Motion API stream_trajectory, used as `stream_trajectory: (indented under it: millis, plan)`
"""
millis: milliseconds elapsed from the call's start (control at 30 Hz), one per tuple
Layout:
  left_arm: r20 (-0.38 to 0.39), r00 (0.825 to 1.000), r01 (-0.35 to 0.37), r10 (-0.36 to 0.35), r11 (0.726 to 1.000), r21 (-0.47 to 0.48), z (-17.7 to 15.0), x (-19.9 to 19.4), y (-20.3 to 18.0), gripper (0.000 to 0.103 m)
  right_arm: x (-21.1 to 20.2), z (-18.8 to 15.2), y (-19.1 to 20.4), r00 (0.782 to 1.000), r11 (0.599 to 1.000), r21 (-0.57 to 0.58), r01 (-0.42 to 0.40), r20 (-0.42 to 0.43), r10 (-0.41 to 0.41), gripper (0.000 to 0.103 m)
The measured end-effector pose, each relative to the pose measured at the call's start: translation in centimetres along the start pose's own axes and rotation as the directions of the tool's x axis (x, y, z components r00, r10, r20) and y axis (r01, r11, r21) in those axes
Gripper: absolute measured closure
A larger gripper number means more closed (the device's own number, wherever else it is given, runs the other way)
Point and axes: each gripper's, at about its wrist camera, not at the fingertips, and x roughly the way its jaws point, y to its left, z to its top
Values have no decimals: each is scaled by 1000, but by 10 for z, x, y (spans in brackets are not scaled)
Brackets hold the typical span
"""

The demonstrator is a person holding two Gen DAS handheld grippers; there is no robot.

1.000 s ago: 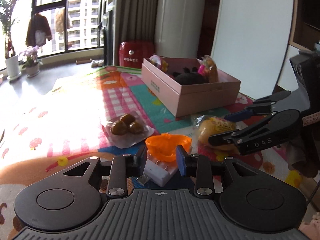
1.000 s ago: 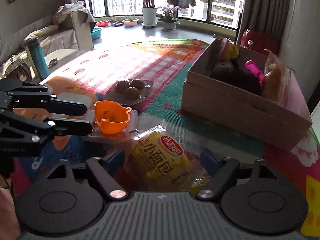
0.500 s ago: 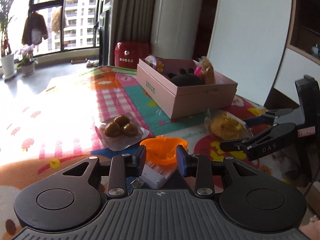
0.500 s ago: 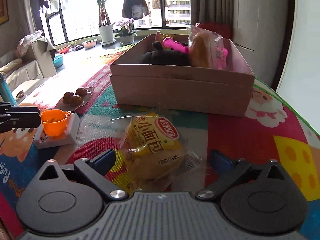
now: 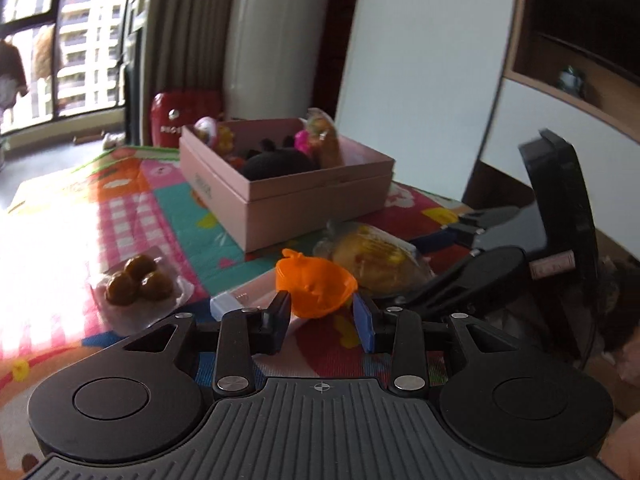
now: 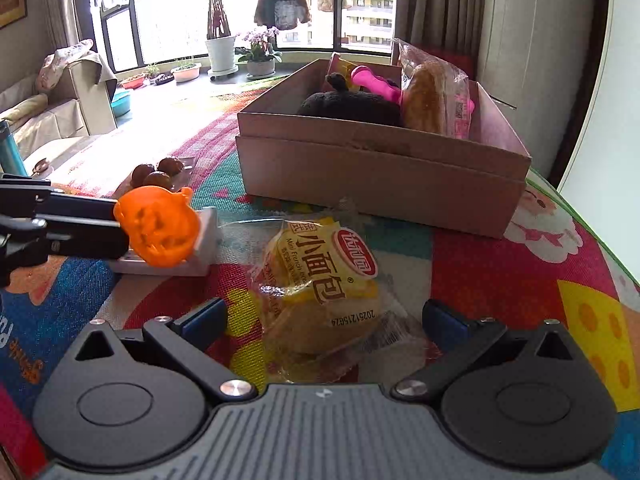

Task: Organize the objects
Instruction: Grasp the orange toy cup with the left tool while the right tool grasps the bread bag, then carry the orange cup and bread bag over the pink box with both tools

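Note:
My left gripper (image 5: pixel 322 322) is shut on an orange pumpkin-shaped cup (image 5: pixel 314 286) and holds it above a white flat box (image 5: pixel 244 300). The cup also shows in the right wrist view (image 6: pixel 158 226), tilted on its side, gripped by the left gripper (image 6: pixel 120 224). My right gripper (image 6: pixel 324 320) is open, its fingers on either side of a wrapped yellow bread packet (image 6: pixel 320 284) lying on the mat. That packet also shows in the left wrist view (image 5: pixel 376 258). A pink cardboard box (image 6: pixel 380 164) with toys and snacks stands behind it.
A clear packet with three brown balls (image 5: pixel 138 282) lies left on the colourful mat (image 6: pixel 520 264). A red container (image 5: pixel 182 118) stands beyond the box (image 5: pixel 288 196). The table edge runs close on the right (image 6: pixel 592 232).
My left gripper has lifted the orange cup off the white box and tilted it. The right gripper has swung round behind the bread packet and stays open around it.

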Motion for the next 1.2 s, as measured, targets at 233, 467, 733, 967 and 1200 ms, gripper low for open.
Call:
stream_trajectory:
  millis: [233, 467, 733, 967, 1200]
  plan:
    - [-79, 996, -16, 36, 970, 243, -16, -5, -18, 65, 0, 0, 0, 1000, 1000, 1, 0, 1, 0, 0]
    - [-85, 996, 50, -34, 979, 195, -18, -17, -11, 65, 0, 0, 0, 1000, 1000, 1, -1, 1, 1, 0]
    - [-20, 997, -74, 74, 997, 32, -2, -3, -7, 66, 1, 1, -1, 1000, 1000, 1, -5, -3, 5, 0]
    - [-64, 989, -137, 131, 985, -100, -2, 13, -6, 66, -42, -1, -30, 996, 993, 106, -47, 78, 38, 0]
    - [-109, 983, -161, 147, 978, -129, 4, 21, -21, 66, -56, -6, -34, 996, 999, 46, 17, 86, -21, 0]
